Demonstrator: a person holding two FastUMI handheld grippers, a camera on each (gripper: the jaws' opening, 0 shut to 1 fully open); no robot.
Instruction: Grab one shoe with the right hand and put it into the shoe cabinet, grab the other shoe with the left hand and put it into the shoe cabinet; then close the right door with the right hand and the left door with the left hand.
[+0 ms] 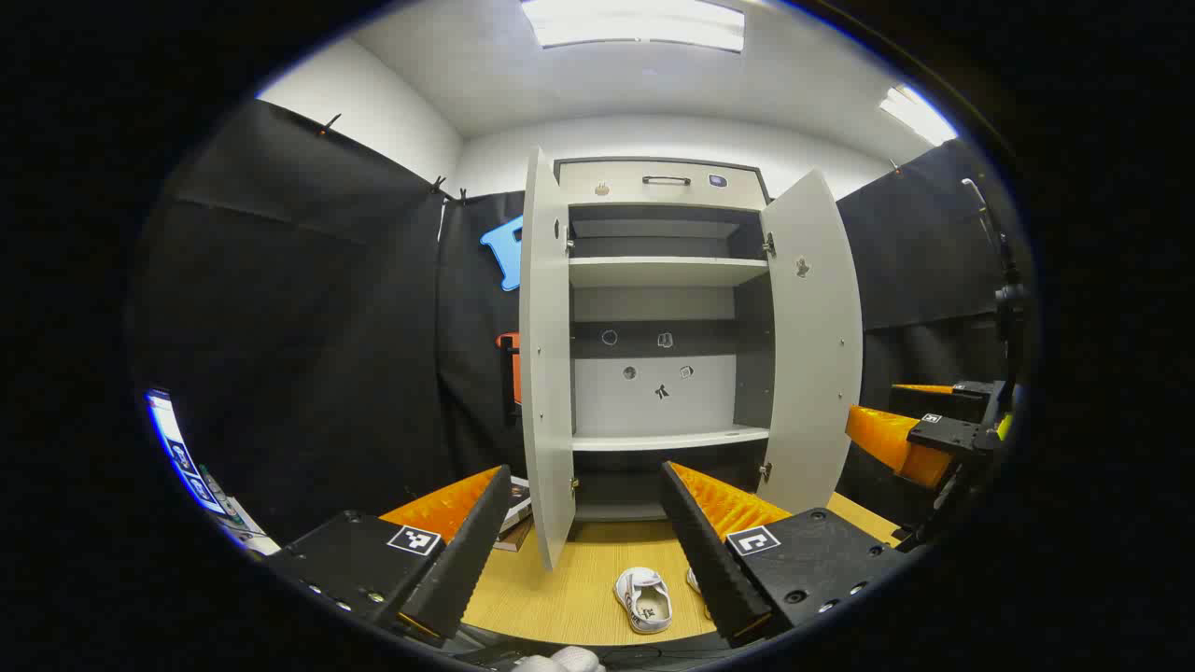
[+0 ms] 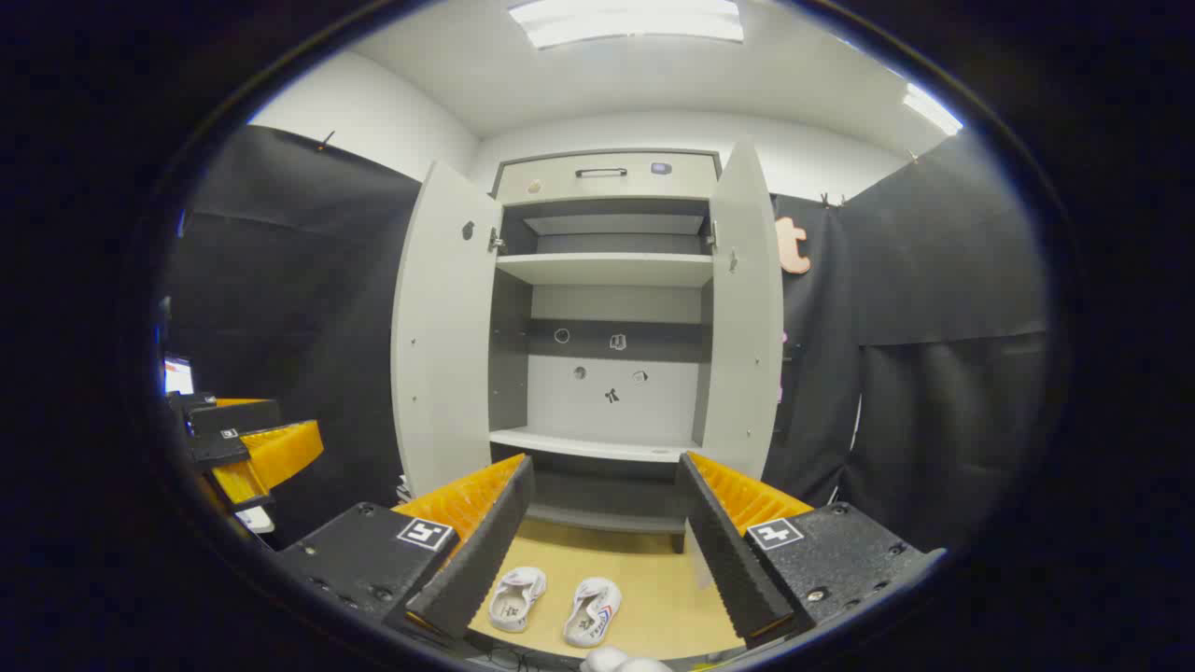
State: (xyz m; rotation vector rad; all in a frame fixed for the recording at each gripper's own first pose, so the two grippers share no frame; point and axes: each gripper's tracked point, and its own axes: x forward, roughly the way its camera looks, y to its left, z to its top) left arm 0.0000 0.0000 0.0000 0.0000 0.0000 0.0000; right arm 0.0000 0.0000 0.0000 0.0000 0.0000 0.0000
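You are at the very start: both shoes sit on the wooden floor (image 2: 653, 597) in front of the shoe cabinet (image 2: 607, 308), and neither is held. Your right gripper (image 2: 597, 551) has its jaws spread wide and empty, and your left gripper (image 1: 583, 546) is the same. The right door (image 2: 742, 308) and left door (image 2: 443, 327) both stand open. The left shoe (image 2: 516, 597) and the right shoe (image 2: 591, 611) lie side by side, just apart, long axes running roughly toward the cabinet. Which ends are the toes I cannot tell. Next, I judge, you should lower the right gripper over one shoe and close across its width.
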